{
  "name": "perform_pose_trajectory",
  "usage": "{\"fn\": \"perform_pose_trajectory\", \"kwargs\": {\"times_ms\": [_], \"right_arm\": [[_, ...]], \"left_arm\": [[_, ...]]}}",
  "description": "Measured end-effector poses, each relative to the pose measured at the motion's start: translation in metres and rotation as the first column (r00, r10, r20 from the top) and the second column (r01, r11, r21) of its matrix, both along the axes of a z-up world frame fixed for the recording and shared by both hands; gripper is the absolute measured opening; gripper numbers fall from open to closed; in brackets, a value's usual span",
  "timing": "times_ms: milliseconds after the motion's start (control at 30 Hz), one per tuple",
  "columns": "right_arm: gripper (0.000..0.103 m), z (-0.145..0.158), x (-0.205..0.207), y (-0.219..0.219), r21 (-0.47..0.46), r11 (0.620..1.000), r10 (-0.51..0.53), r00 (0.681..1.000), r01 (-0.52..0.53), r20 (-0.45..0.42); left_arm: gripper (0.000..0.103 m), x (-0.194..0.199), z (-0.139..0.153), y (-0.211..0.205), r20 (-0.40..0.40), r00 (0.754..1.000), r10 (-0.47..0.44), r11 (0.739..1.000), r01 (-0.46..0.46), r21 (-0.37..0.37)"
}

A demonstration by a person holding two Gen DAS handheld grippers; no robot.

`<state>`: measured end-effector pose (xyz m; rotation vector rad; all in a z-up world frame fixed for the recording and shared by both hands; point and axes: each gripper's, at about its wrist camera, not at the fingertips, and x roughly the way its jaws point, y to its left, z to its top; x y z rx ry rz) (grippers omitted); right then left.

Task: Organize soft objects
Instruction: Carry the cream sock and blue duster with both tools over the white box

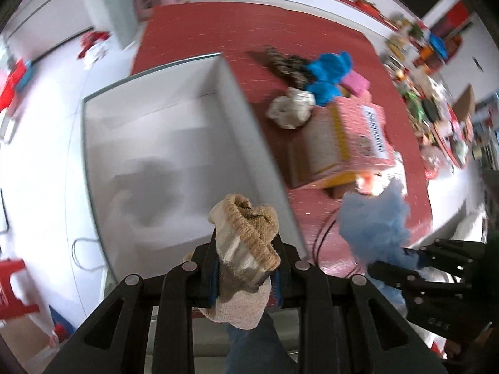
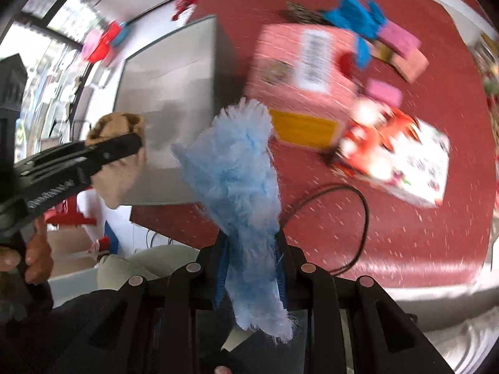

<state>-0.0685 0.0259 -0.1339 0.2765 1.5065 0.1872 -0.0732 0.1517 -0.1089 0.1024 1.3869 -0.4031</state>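
Holding two soft items at once, so watch both. Your left gripper (image 1: 246,268) is clamped on a beige rolled sock (image 1: 246,243), poised at the near edge of the white bin (image 1: 243,93); part of the sock bulges out below the jaws, so it could slip or snag the rim and land outside. Your right gripper (image 2: 251,268) pinches a fluffy light-blue cloth (image 2: 240,171), hanging just right of the bin's near corner, over the red table (image 2: 405,233). A loose grip on fluff may drop it short. A black cable (image 2: 358,218) loops right of the bin and could catch. Beyond, right of the bin, the pink box (image 1: 358,131) crowds your path. Frames are blurred.
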Motion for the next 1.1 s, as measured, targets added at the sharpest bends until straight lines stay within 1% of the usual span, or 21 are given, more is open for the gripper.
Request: {"fn": "perform_pose_trajectory", "kwargs": {"times_ms": [100, 233, 367, 567, 667, 933, 1100], "right_arm": [[0.028, 0.003, 0.014, 0.015, 0.007, 0.999, 0.046, 0.999, -0.046, 0.009], [0.028, 0.003, 0.034, 0.033, 0.015, 0.996, 0.091, 0.996, -0.091, 0.018], [0.028, -0.002, 0.05, 0.046, 0.021, 0.995, 0.098, 0.995, -0.098, 0.013], [0.028, -0.006, 0.073, 0.063, 0.051, 0.994, 0.102, 0.995, -0.102, -0.012], [0.028, -0.008, 0.084, 0.07, 0.051, 0.994, 0.101, 0.995, -0.1, -0.02], [0.028, -0.021, 0.103, 0.082, 0.075, 0.993, 0.094, 0.994, -0.09, -0.054], [0.028, -0.04, 0.107, 0.09, 0.087, 0.992, 0.098, 0.992, -0.091, -0.081]], "left_arm": [[0.028, 0.001, -0.004, 0.024, -0.006, 0.998, 0.06, 0.998, -0.06, 0.004], [0.028, 0.001, -0.009, 0.041, -0.017, 0.992, 0.122, 0.993, -0.122, 0.002], [0.028, 0.004, -0.014, 0.052, -0.023, 0.986, 0.165, 0.986, -0.165, 0.005], [0.028, 0.009, -0.015, 0.066, -0.006, 0.977, 0.215, 0.976, -0.215, 0.021], [0.028, 0.014, -0.02, 0.073, -0.015, 0.97, 0.242, 0.97, -0.241, 0.027], [0.028, 0.019, -0.035, 0.08, -0.033, 0.962, 0.272, 0.962, -0.271, 0.039], [0.028, 0.02, -0.051, 0.079, -0.055, 0.96, 0.274, 0.961, -0.271, 0.056]]}}
